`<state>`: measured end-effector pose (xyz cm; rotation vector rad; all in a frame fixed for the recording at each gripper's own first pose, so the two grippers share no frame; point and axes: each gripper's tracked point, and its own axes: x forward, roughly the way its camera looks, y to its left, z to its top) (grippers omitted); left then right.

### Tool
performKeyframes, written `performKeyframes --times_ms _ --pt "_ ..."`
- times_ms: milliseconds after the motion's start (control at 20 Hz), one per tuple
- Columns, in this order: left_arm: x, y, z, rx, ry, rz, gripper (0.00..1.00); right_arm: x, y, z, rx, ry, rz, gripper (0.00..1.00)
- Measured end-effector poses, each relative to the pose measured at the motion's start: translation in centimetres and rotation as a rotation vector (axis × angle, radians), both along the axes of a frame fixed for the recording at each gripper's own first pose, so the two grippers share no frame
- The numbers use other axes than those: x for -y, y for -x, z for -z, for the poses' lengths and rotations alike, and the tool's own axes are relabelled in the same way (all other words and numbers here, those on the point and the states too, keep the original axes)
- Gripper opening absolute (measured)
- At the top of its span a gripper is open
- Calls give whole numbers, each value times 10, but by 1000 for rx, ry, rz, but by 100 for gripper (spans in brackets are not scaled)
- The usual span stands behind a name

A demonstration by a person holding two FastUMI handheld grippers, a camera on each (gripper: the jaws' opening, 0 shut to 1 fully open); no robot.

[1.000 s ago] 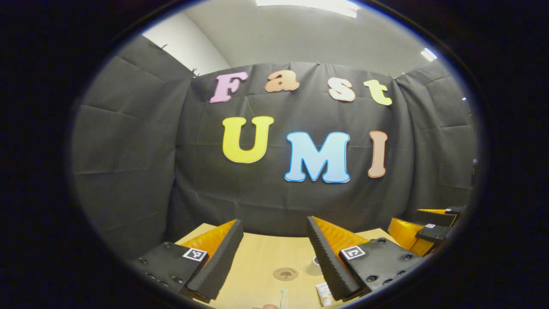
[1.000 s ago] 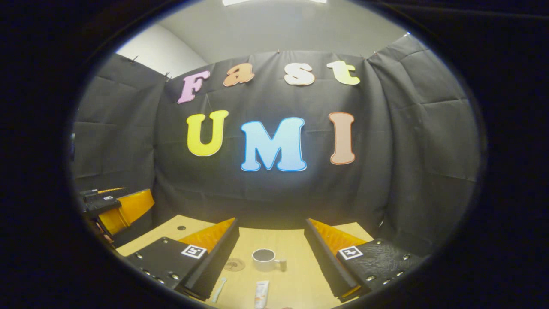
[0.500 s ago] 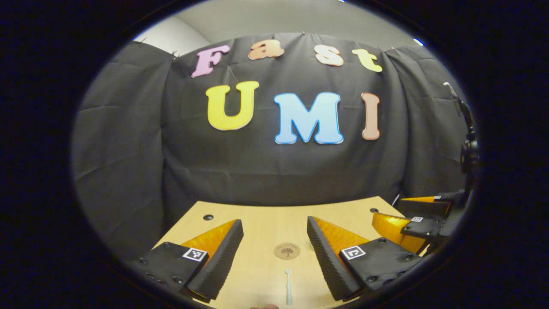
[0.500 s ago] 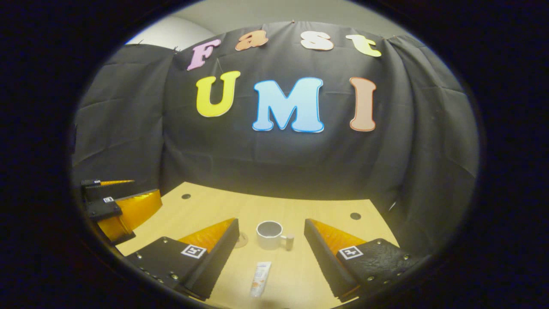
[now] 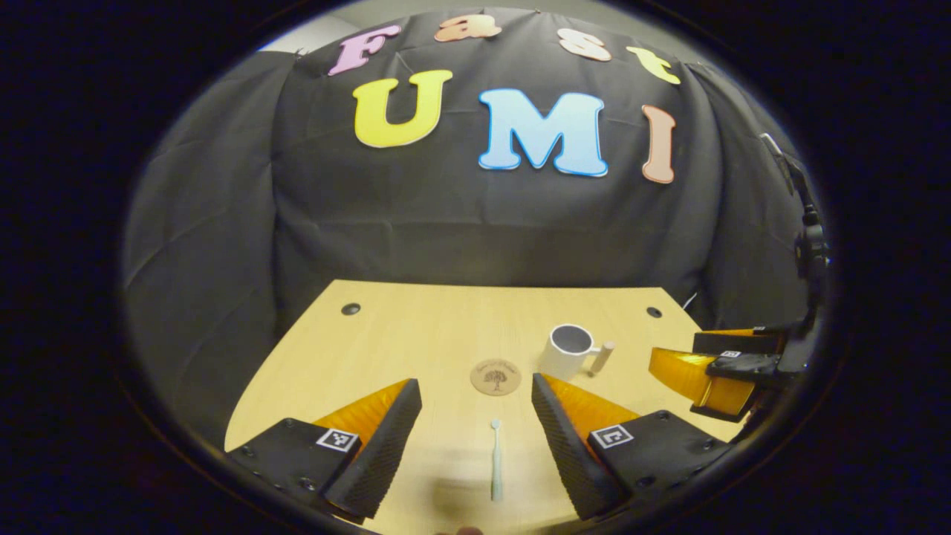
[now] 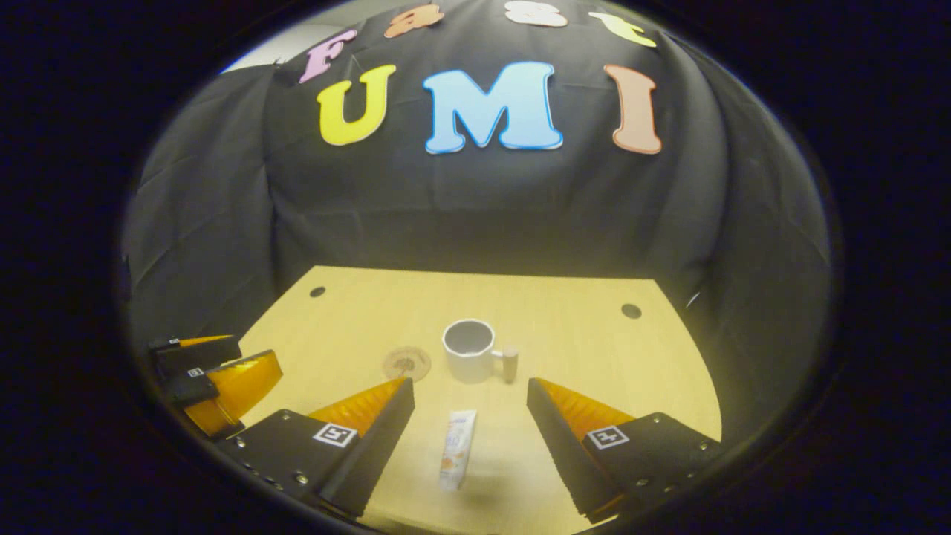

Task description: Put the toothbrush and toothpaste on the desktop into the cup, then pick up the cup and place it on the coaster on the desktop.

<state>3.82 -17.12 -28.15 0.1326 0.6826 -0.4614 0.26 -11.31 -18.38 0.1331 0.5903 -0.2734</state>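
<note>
Hovering with both grippers' fingers apart, we should straddle the toothbrush (image 5: 495, 469) with the left gripper (image 5: 475, 438), the toothpaste (image 6: 457, 449) with the right gripper (image 6: 470, 438), squarely.

One white ceramic cup (image 6: 468, 351), one round wooden coaster (image 5: 495, 377), one pale slim toothbrush (image 5: 495, 461), one white toothpaste tube (image 6: 457, 449).

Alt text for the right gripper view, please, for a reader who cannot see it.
The open right gripper hangs over a toothpaste tube lying on the wooden desktop. Beyond it stand an empty white cup and, to its left, a round coaster; the left gripper shows at the left edge.
</note>
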Motion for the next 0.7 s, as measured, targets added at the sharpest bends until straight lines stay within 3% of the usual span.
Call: performKeyframes --times_ms 50,100,700 --pt "-1 0 14 -36 -17 -4 98 0 1 8 -25 -13 -2 100" --pt "-1 -2 26 -63 -31 -6 97 2 1 16 -51 -22 -5 96" --pt "-4 22 164 -419 -144 9 99 -5 -1 107 -339 -110 -30 98"
